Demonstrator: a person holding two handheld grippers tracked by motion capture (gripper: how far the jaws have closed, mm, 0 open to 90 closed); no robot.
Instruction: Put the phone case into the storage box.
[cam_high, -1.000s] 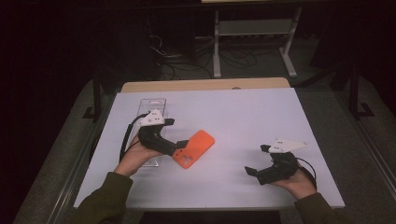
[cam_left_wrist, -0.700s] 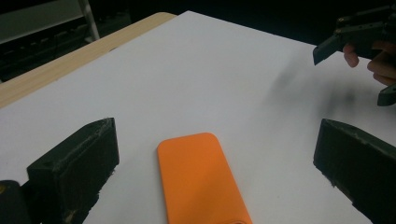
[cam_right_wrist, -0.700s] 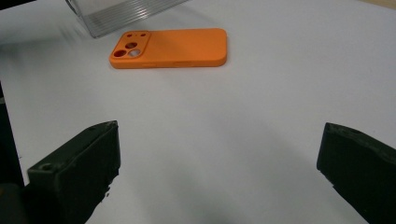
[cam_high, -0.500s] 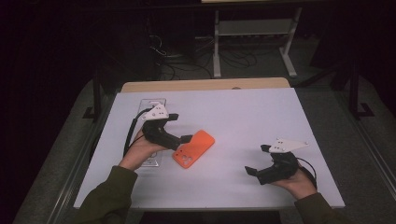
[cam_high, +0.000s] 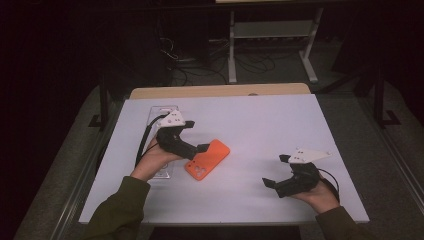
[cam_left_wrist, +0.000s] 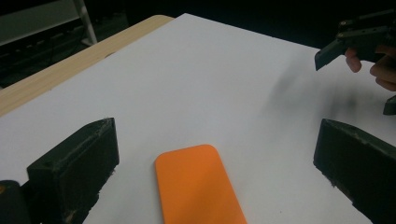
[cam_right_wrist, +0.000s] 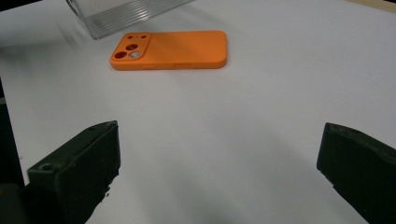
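Note:
An orange phone case (cam_high: 209, 158) lies flat on the white table (cam_high: 280, 120), camera cut-outs at its near end. My left gripper (cam_high: 196, 137) hovers at the case's left end, open with nothing between its jaws. In the left gripper view the case (cam_left_wrist: 196, 186) lies low between the wide-apart jaws of my left gripper (cam_left_wrist: 217, 149). My right gripper (cam_high: 275, 171) rests open near the front right, well apart from the case. From the right gripper view the case (cam_right_wrist: 173, 49) lies far ahead of my right gripper (cam_right_wrist: 217, 149), cut-outs at its left.
A clear plastic tray (cam_high: 163, 115) lies under my left hand along the table's left side; its ribbed wall (cam_right_wrist: 121, 16) stands behind the case. A wooden strip (cam_high: 220, 91) borders the far edge. A metal stand (cam_high: 272, 30) is on the floor beyond.
My left gripper has moved a little to the right and forward, closer over the case's left end. The right gripper and the case have stayed put.

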